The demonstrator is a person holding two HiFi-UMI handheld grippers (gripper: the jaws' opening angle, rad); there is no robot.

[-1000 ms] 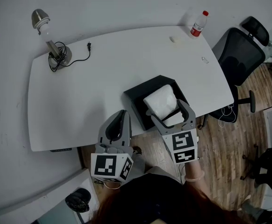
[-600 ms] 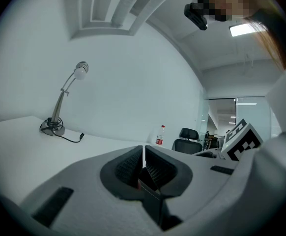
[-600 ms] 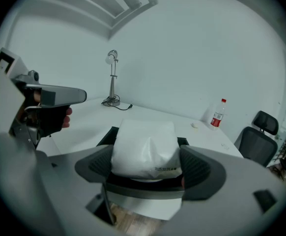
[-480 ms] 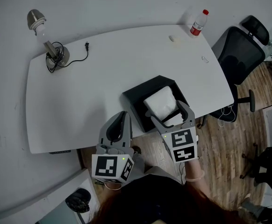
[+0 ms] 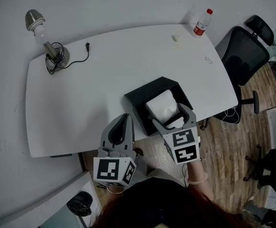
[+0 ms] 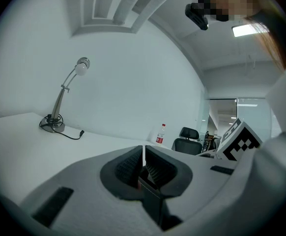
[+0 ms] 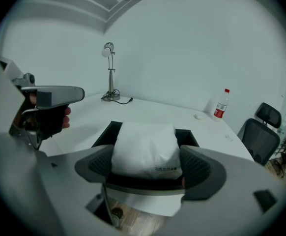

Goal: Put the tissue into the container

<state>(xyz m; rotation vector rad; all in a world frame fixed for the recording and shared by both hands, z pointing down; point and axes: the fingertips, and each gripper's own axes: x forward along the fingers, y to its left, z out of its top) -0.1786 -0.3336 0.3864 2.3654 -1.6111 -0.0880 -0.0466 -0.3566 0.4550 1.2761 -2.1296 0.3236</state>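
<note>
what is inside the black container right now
A white tissue pack fills most of the black container, clamped in the right gripper. The floor under the pack is covered, so whether it rests there can't be told.

White table [image 5: 81, 108] against a pale wall, wood floor [image 5: 228, 146] to its right.
A desk lamp [image 5: 47, 41] stands at the far left corner with its head tilted up. Its black cord [image 5: 76, 61] is looped round the base and trails right to a loose plug [image 5: 88, 45] lying on the tabletop. A clear bottle [image 5: 202, 23] with red cap and red label stands upright at the far right corner. A small white object [image 5: 176, 38] lies just left of it, and a small clear item [image 5: 208, 60] lies near the right edge. A black office chair [image 5: 242, 49] stands off the table's right end.
</note>
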